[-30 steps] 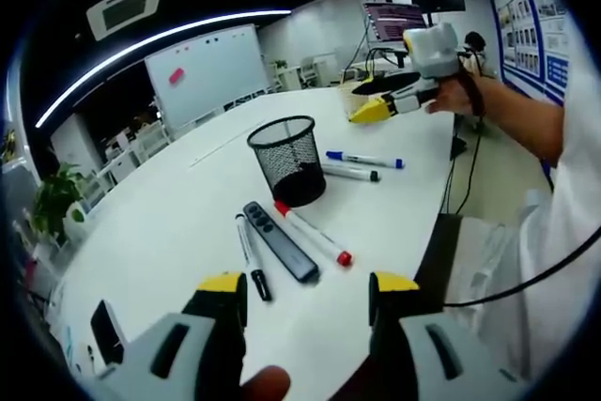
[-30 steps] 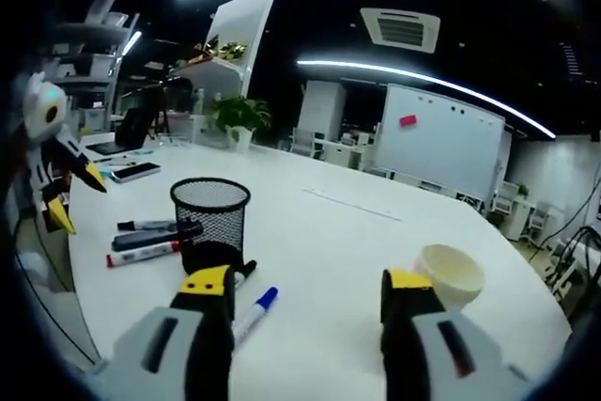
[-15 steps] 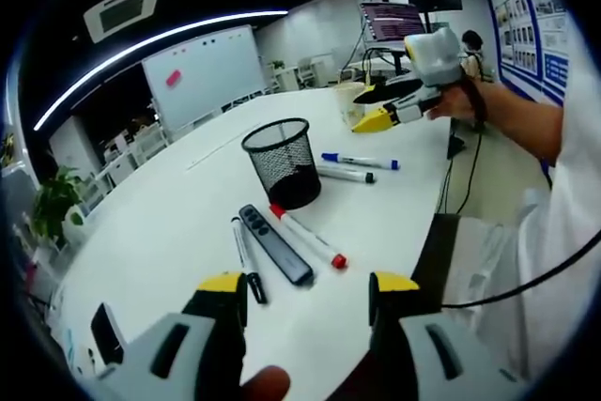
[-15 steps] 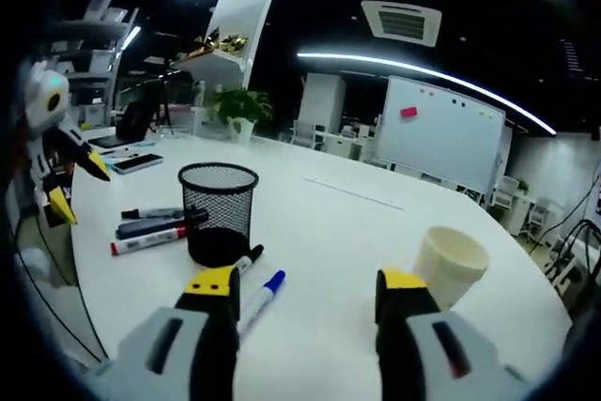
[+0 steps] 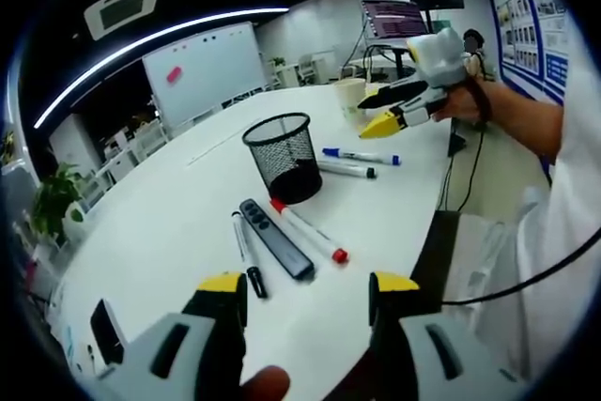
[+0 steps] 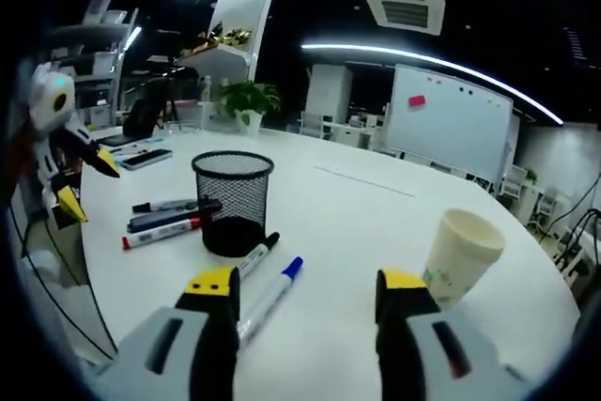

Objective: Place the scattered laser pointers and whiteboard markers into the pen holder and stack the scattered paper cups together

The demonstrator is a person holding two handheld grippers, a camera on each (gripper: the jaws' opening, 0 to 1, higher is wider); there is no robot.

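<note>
A black mesh pen holder (image 5: 279, 157) (image 6: 232, 202) stands upright mid-table. In the left gripper view, a red-capped marker (image 5: 310, 232), a black laser pointer (image 5: 275, 239) and a black marker (image 5: 244, 255) lie before my open left gripper (image 5: 308, 288). A blue-capped marker (image 5: 362, 156) (image 6: 272, 293) and a black-capped marker (image 5: 346, 169) (image 6: 255, 255) lie beside the holder. A paper cup (image 6: 460, 255) (image 5: 352, 93) stands upright, just right of my open, empty right gripper (image 6: 308, 284). That gripper (image 5: 366, 115) hovers by the cup, held by a hand. The left gripper (image 6: 89, 190) hangs at the table's edge.
The white table (image 5: 169, 223) curves round, its near edge by the person's white sleeve (image 5: 563, 232). A phone (image 5: 108, 331) (image 6: 146, 159) lies near the table's edge. A potted plant (image 6: 249, 100) and a whiteboard (image 6: 451, 124) stand beyond the table.
The right gripper has come lower and closer to the paper cup, which looms larger in its view. The left gripper has barely moved. Markers, pointer and holder lie as before.
</note>
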